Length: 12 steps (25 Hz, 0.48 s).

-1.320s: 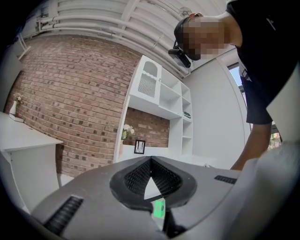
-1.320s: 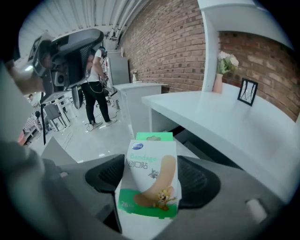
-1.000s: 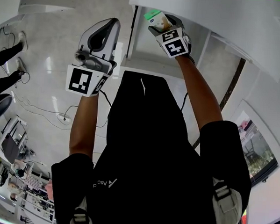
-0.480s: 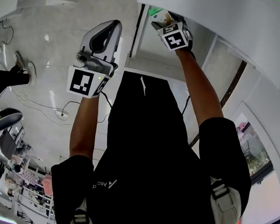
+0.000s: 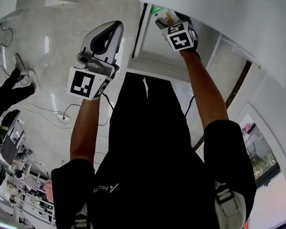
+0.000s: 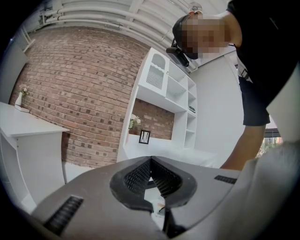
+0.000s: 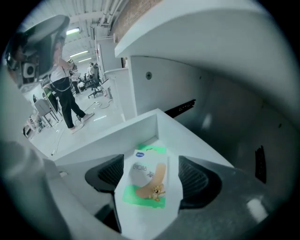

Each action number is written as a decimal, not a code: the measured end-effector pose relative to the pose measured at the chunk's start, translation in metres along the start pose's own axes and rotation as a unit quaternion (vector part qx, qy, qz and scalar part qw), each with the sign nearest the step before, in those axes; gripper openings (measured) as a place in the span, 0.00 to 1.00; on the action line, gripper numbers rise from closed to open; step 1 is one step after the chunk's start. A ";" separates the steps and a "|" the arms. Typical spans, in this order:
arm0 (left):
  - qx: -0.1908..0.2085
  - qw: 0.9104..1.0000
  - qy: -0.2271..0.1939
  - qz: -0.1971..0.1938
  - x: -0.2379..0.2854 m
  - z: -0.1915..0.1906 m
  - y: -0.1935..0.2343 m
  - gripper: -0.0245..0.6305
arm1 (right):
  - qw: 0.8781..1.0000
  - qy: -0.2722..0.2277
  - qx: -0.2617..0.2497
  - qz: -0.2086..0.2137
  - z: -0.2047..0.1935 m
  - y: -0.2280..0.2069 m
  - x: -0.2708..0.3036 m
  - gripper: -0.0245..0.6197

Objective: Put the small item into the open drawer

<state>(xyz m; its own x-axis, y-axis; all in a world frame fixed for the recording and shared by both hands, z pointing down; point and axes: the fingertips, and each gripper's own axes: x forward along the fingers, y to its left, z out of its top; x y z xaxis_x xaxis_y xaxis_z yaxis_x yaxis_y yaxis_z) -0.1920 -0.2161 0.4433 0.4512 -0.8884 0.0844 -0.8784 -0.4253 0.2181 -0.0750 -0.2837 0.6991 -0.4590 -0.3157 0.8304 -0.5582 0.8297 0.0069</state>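
Plaster packet (image 7: pixel 143 180) looks light, thin, bendy; right gripper (image 7: pixel 150 174) clamps its side edges above open drawer (image 7: pixel 117 136); left gripper (image 6: pixel 151 165) closed, empty.

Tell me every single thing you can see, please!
packet: one, white and green, between the right jaws over the drawer.
drawer: one, white, open, beneath the packet.
brick wall: one, reddish-brown, behind the shelf unit.
shelf unit: one, white, against the brick wall.
picture frame: one, black, on the shelf unit's ledge.
bystander: one, dark trousers, standing across the room.
left gripper: one, grey, jaws together, empty.
right gripper: one, grey, jaws on the packet.
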 end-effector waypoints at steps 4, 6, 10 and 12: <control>0.001 1.000 -0.003 -0.007 -0.001 0.006 -0.007 0.04 | 1.000 -0.027 0.005 0.005 0.008 0.009 -0.024 0.59; 0.002 1.000 -0.006 -0.012 0.000 0.009 -0.013 0.04 | 0.999 -0.042 0.008 0.011 0.012 0.014 -0.038 0.58; 0.007 1.000 -0.010 -0.026 0.002 0.022 -0.027 0.04 | 0.996 -0.088 0.007 0.012 0.024 0.020 -0.076 0.58; 0.010 0.999 -0.011 -0.030 0.001 0.027 -0.034 0.04 | 0.993 -0.114 0.009 0.019 0.032 0.026 -0.099 0.57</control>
<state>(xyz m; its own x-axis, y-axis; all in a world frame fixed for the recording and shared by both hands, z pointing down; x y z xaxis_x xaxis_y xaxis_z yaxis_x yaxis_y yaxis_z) -0.1659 -0.2074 0.4094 0.4995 -0.8648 0.0506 -0.8531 -0.4809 0.2021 -0.0667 -0.2453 0.5989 -0.6234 -0.3831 0.6816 -0.5489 0.8353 -0.0325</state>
